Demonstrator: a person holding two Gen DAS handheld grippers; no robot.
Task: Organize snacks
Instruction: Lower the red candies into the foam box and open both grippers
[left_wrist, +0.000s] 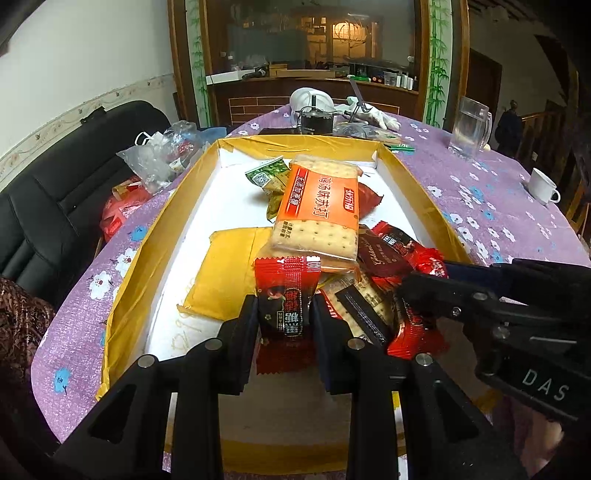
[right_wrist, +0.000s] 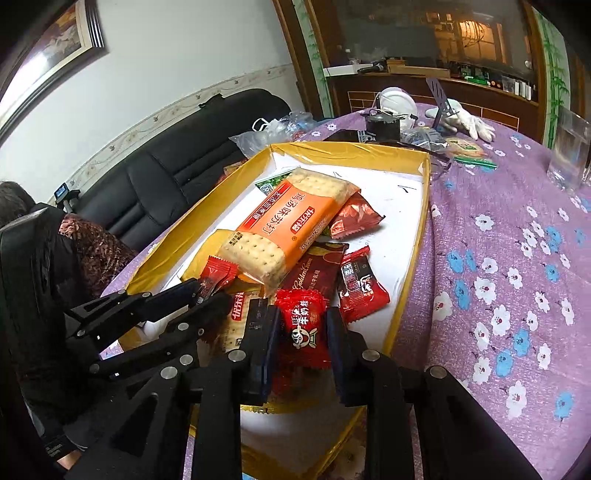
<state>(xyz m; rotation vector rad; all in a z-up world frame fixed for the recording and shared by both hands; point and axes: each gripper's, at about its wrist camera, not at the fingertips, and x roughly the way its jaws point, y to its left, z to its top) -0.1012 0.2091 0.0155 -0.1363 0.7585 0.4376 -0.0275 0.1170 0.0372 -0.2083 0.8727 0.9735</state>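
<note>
The left hand-held gripper (left_wrist: 283, 314) is clenched on a small red-and-black crinkle-edged candy wrapper (left_wrist: 286, 295), held upright above the near end of the shallow yellow-rimmed cardboard tray (left_wrist: 417, 181) on the bench (left_wrist: 491, 206). The right hand-held gripper (right_wrist: 301, 332) brackets a glossy red milk-candy packet (right_wrist: 304, 325) at the tray's near end; whether its pads press the packet cannot be told. A long orange cracker pack (left_wrist: 317, 206) lies atop the snack pile at the tray's middle.
</note>
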